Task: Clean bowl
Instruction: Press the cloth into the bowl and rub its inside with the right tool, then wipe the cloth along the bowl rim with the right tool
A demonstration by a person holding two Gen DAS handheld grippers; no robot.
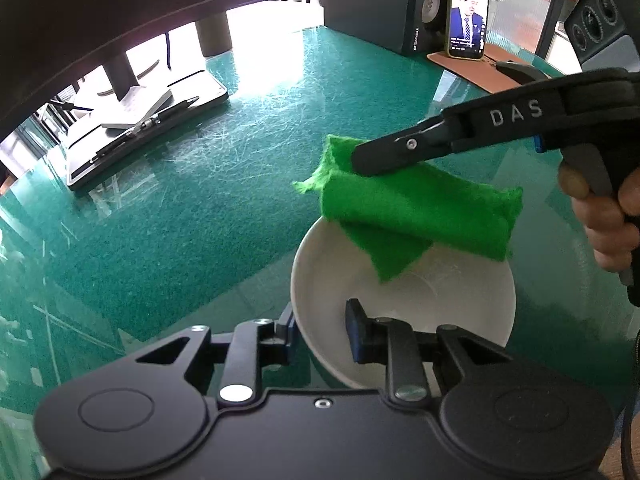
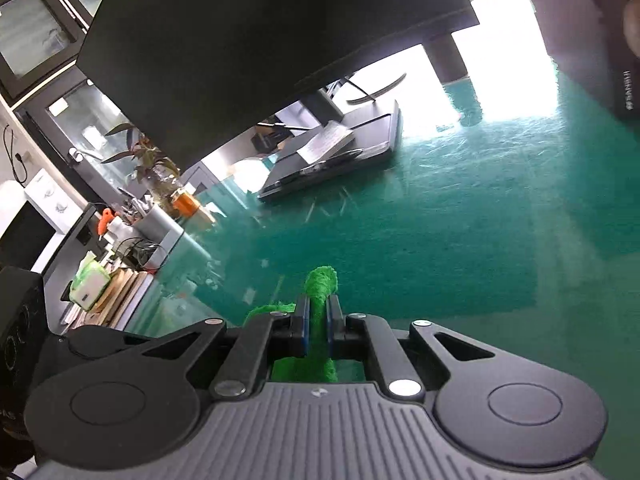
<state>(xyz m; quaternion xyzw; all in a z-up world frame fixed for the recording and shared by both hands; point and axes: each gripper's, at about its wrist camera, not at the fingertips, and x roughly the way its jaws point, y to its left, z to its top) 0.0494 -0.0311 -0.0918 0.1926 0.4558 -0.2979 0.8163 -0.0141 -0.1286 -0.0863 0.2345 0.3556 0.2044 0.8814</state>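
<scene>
Two black two-finger grippers are both clenched. The left gripper (image 1: 322,330) pinches the near rim of the round white ceramic bowl (image 1: 404,304), one finger inside and one outside. The right gripper (image 2: 317,326) grips a folded bright-green scouring cloth (image 1: 416,216), which hangs over the bowl's far rim. The bowl rests on a scratched teal glass-topped table (image 1: 220,200). Well beyond stands an upright smartphone (image 1: 468,14), its screen lit.

Both grippers are matte black plastic: the left gripper (image 1: 322,334) has 2 round hubs, silver screws and blue-edged pads. The right gripper (image 2: 317,330) has a ribbed grey top; white "DAS" lettering marks its side. A dark cable, possibly its lead, hangs nearby.
</scene>
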